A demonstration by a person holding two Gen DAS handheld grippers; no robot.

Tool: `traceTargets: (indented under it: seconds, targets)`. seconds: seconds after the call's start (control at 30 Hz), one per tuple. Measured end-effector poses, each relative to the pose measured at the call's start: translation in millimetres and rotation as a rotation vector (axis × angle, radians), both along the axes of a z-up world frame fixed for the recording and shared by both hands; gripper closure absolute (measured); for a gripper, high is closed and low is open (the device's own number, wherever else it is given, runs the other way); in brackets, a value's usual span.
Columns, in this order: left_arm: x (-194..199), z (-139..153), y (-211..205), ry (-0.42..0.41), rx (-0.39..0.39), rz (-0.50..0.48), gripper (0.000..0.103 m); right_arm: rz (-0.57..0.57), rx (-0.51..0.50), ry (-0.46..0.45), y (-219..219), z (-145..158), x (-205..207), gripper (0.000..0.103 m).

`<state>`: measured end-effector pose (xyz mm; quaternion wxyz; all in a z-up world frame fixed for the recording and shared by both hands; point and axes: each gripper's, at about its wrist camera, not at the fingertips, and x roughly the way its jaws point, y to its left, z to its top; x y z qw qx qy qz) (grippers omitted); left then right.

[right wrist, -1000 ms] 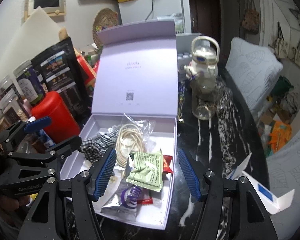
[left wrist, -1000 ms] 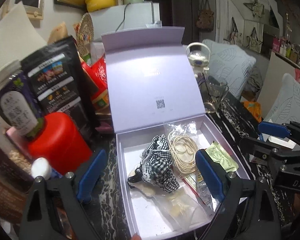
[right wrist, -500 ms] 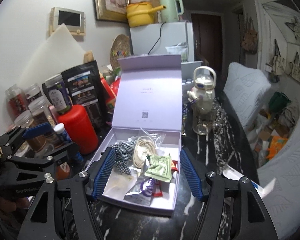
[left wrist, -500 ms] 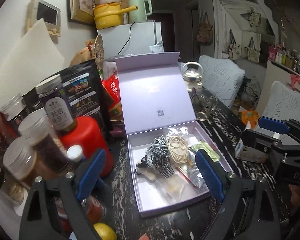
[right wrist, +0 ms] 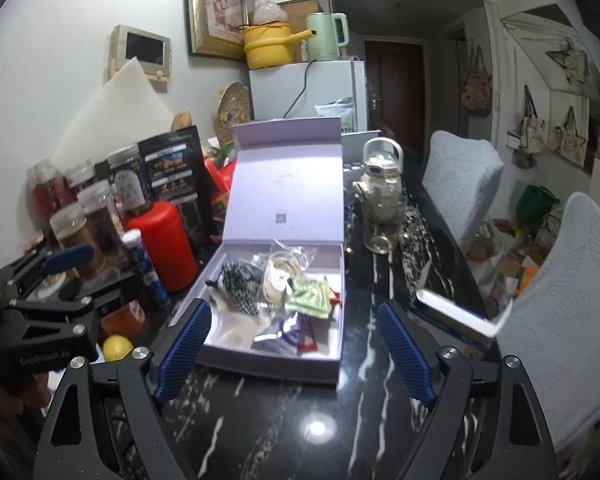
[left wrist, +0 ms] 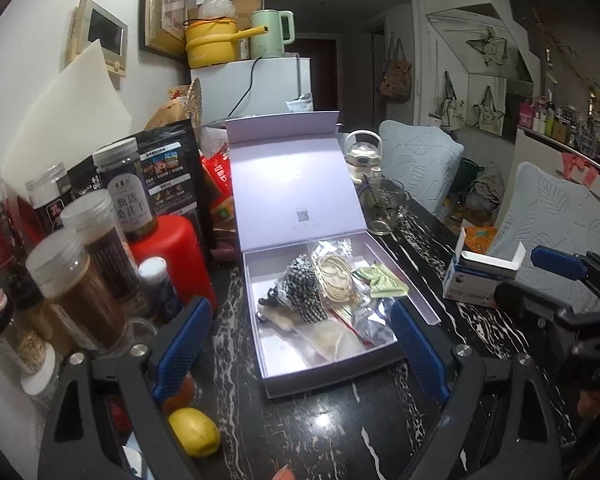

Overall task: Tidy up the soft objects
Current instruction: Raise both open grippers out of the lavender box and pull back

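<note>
An open lilac box (left wrist: 416,298) with its lid upright sits on the black marble table; it also shows in the right wrist view (right wrist: 340,356). Inside lie a black-and-white checked scrunchie (left wrist: 302,286) (right wrist: 238,284), cream hair ties in a clear bag (left wrist: 336,276) (right wrist: 278,278), a green sachet (left wrist: 382,282) (right wrist: 310,294) and foil packets (right wrist: 280,330). My left gripper (left wrist: 300,354) is open and empty, in front of the box. My right gripper (right wrist: 294,354) is open and empty, also in front of the box.
Spice jars (left wrist: 76,284), a red canister (left wrist: 172,252) and black pouches crowd the left. A lemon (left wrist: 194,430) lies at the front left. A glass cup (left wrist: 384,210), a white teapot (right wrist: 380,184) and a small open carton (left wrist: 480,276) stand to the right.
Both grippers have pulled back and up from over the box, so the box looks smaller and farther. The contents have not moved. Both stay open.
</note>
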<state>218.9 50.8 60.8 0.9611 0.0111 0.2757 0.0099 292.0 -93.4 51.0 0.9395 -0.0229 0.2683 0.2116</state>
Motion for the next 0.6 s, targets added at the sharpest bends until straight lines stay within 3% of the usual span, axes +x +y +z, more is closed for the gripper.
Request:
traceTargets:
  seconds: [0.17, 0.6]
  targets:
    - [-5, -12, -2, -0.009, -0.023, -0.028, 0.011, -0.078, -0.02, -0.014, 0, -14, -20, 0.016]
    - [-5, -34, -2, -0.006, -0.014, -0.037, 0.011, -0.2, -0.03, 0.064, -8, -50, -30, 0.016]
